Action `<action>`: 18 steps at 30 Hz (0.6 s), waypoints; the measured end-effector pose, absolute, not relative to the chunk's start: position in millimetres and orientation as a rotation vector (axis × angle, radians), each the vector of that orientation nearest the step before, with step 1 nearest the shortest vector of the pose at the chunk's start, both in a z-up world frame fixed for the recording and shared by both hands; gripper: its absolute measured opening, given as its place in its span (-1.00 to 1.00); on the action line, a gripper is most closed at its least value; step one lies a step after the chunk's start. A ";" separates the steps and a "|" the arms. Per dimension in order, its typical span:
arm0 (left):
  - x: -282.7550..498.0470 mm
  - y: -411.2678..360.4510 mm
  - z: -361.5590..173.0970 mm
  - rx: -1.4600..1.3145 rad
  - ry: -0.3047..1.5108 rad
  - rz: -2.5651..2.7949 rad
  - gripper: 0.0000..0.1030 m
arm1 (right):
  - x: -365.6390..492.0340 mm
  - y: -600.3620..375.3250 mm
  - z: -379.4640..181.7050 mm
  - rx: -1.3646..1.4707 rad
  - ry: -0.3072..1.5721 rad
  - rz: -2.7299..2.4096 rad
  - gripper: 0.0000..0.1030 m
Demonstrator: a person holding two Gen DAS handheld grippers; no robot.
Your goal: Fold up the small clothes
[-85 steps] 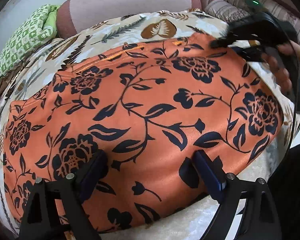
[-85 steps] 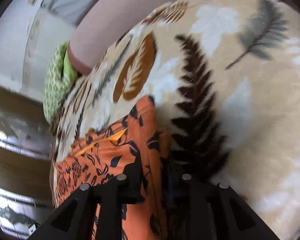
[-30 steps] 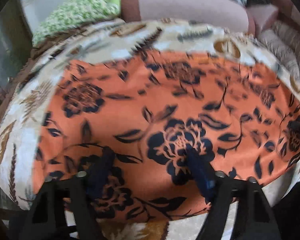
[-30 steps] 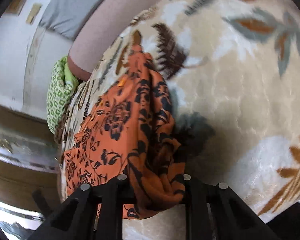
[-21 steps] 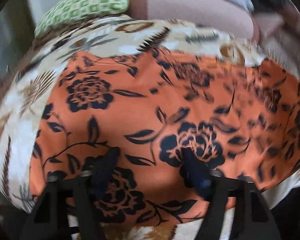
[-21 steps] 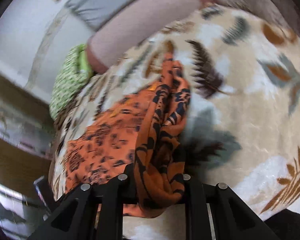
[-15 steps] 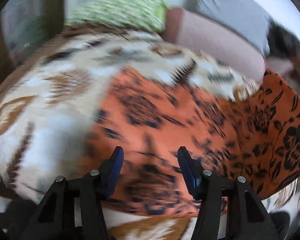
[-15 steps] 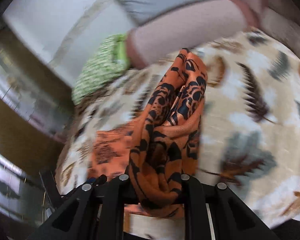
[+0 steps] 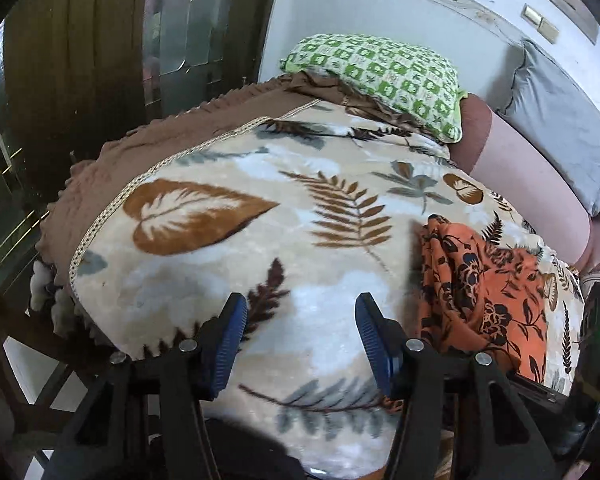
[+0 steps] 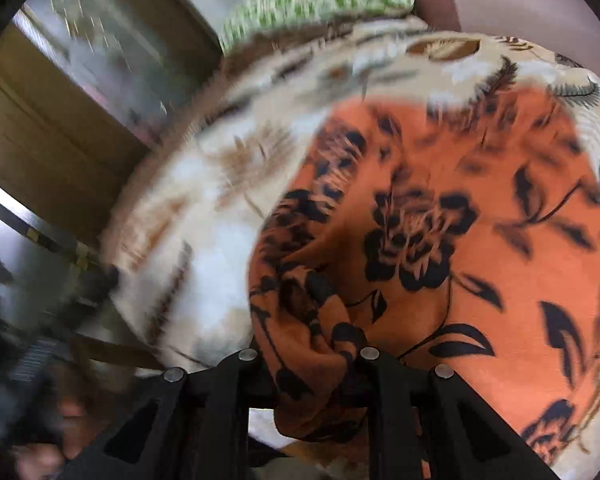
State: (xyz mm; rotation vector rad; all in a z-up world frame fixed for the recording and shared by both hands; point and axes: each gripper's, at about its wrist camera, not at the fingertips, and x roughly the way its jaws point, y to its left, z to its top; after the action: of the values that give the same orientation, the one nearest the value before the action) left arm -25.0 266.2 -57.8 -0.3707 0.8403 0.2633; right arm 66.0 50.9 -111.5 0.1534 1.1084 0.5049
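Observation:
An orange garment with black flowers (image 9: 484,292) lies on the leaf-print blanket (image 9: 220,260), bunched and partly doubled over at the right of the left wrist view. My left gripper (image 9: 300,312) hovers open over bare blanket to the left of it, with nothing between its blue pads. In the blurred right wrist view the garment (image 10: 440,220) fills the right half. A gathered fold of it hangs between the fingers of my right gripper (image 10: 308,356), whose jaws are opening slightly while the cloth is still caught between them.
A green checked pillow (image 9: 380,76) and a grey cushion (image 9: 556,120) sit at the far edge, beside a pink bolster (image 9: 520,192). The blanket's brown frilled border (image 9: 100,172) marks the left edge, with a dark wood and glass door (image 9: 80,60) beyond.
My left gripper has narrowed, come off the garment and swung left onto bare blanket. My right gripper has carried the bunched edge across over the rest of the garment, rolling as it went.

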 end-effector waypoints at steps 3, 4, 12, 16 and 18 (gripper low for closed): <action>-24.6 268.7 -63.1 -0.379 0.854 0.255 0.12 | 64.2 61.2 -104.7 0.158 1.098 0.547 0.09; -23.9 268.0 -64.0 -0.388 0.856 0.246 0.12 | 62.9 63.6 -103.1 0.184 1.096 0.593 0.44; -19.7 251.1 -49.0 -0.390 0.837 0.161 0.12 | 62.1 36.7 -102.5 0.500 1.117 0.776 0.50; -16.0 223.1 -31.1 -0.385 0.831 0.050 0.12 | 68.6 26.2 -133.8 0.715 1.196 0.865 0.50; -16.5 207.1 -22.7 -0.371 0.819 -0.035 0.20 | 72.3 9.4 -153.6 0.934 1.206 0.889 0.49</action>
State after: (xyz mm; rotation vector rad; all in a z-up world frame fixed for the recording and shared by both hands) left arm -16.5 207.1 -22.7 -0.3713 0.8193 -0.0349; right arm 72.3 9.4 -153.6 0.9342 1.2061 0.8891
